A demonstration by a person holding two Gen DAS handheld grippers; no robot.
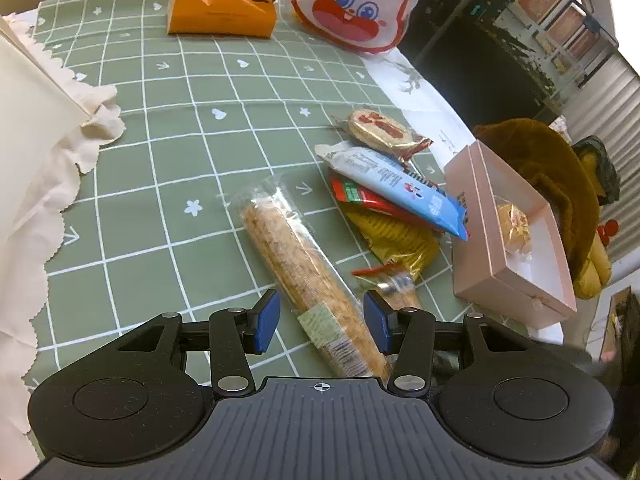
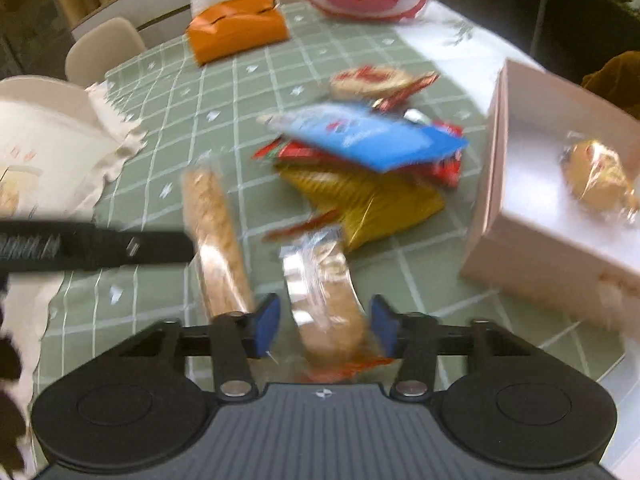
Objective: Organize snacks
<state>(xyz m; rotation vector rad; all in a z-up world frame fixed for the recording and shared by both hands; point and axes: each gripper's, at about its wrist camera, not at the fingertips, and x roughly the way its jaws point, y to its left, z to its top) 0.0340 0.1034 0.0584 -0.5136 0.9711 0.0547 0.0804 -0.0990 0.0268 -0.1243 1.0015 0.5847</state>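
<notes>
My left gripper (image 1: 323,322) stands open astride the near end of a long cracker pack (image 1: 304,264) lying on the green checked tablecloth (image 1: 180,152); its blue pads (image 1: 268,322) are clear of the wrapper. My right gripper (image 2: 325,328) is open around a shorter clear-wrapped cracker pack (image 2: 324,300), with a small gap at each pad; this view is blurred. To the right sits an open pink box (image 2: 520,264) holding one gold-wrapped snack (image 2: 596,180). A pile of a blue packet (image 2: 372,136), a red one and a yellow one (image 2: 360,204) lies beyond.
A round red-and-white cracker (image 1: 380,128) lies behind the pile. An orange tissue box (image 1: 222,8) and a rabbit-face bag (image 1: 356,4) stand at the far edge. Cream cloth (image 1: 40,160) covers the left side. The table edge runs just past the pink box (image 1: 516,276).
</notes>
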